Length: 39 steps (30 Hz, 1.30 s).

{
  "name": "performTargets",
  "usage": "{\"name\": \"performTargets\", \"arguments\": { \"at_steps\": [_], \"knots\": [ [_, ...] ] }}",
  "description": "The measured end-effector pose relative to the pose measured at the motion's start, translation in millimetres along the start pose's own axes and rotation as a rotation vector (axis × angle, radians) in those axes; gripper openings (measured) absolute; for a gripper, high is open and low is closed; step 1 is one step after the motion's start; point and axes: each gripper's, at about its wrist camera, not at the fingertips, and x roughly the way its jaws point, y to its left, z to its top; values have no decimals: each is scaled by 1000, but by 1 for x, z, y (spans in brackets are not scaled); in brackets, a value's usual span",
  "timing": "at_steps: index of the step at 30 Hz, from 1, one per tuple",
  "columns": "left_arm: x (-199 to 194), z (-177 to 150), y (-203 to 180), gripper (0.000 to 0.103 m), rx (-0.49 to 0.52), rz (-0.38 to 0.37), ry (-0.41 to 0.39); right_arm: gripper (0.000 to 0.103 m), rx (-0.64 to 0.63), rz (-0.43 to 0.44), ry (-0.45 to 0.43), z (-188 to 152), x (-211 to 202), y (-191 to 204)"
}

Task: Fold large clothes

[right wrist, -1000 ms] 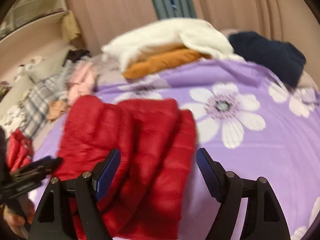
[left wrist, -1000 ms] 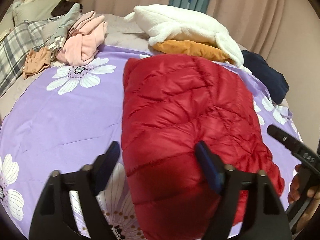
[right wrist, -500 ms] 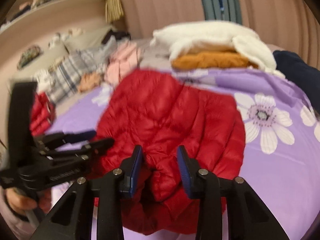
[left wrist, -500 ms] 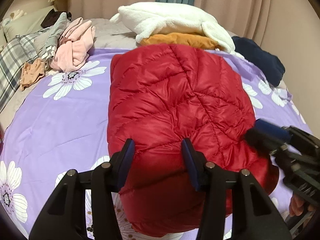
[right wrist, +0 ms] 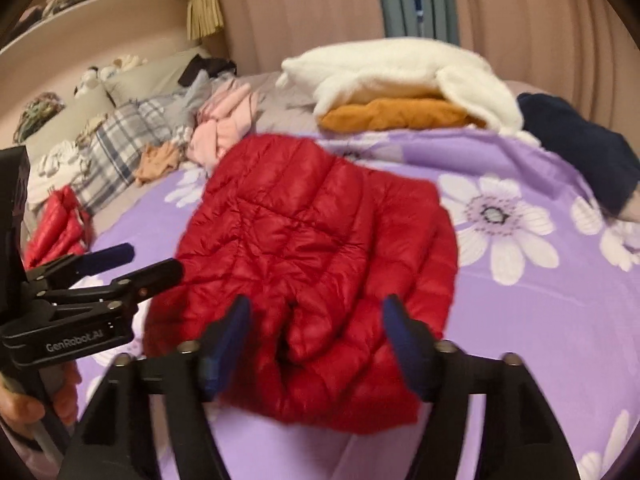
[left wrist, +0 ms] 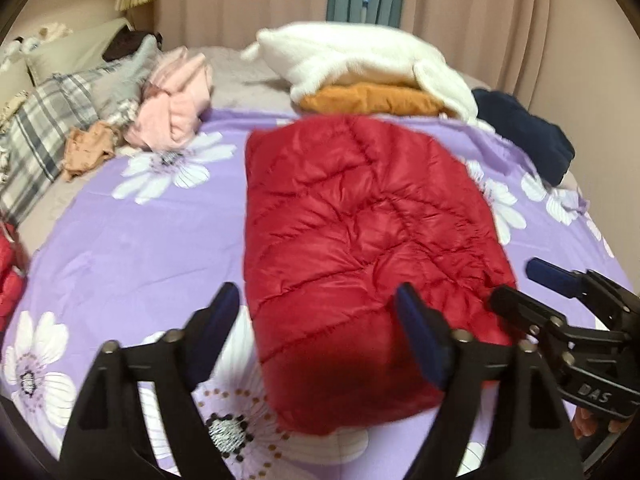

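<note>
A red quilted puffer jacket (left wrist: 360,248) lies folded into a compact block on the purple flowered bedspread (left wrist: 140,240); it also shows in the right wrist view (right wrist: 312,272). My left gripper (left wrist: 316,320) is open and empty, its jaws apart over the jacket's near left edge. My right gripper (right wrist: 316,328) is open and empty over the jacket's near edge. The right gripper shows at the right of the left wrist view (left wrist: 532,288), and the left gripper at the left of the right wrist view (right wrist: 136,264).
A white fleece on an orange garment (left wrist: 360,76) and a navy garment (left wrist: 524,136) lie at the bed's far side. Pink clothes (left wrist: 172,108), a plaid pillow (left wrist: 44,136) and another red item (right wrist: 60,228) lie on the left.
Both grippers were nearly closed on the jacket's near edge half a second ago. Both have now opened wide and drawn back a little, and the jacket lies released.
</note>
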Motion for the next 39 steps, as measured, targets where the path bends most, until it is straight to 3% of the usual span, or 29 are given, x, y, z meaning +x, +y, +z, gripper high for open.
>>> {"name": "performTargets", "arguments": {
  "at_steps": [3, 10, 18, 22, 39],
  "knots": [
    [-21, 0, -1, 99, 0, 13, 3, 78, 4, -25, -11, -1, -23, 5],
    [-79, -6, -5, 102, -8, 23, -24, 102, -3, -76, -49, 0, -65, 13],
    [-125, -16, -11, 103, -23, 38, -34, 102, -19, -111, -91, -3, -98, 26],
    [-121, -26, -12, 103, -13, 87, -8, 102, 6, -152, -69, -11, -93, 23],
    [-127, -35, -20, 103, 8, 72, 3, 102, -11, -161, -74, -13, -105, 31]
  ]
}}
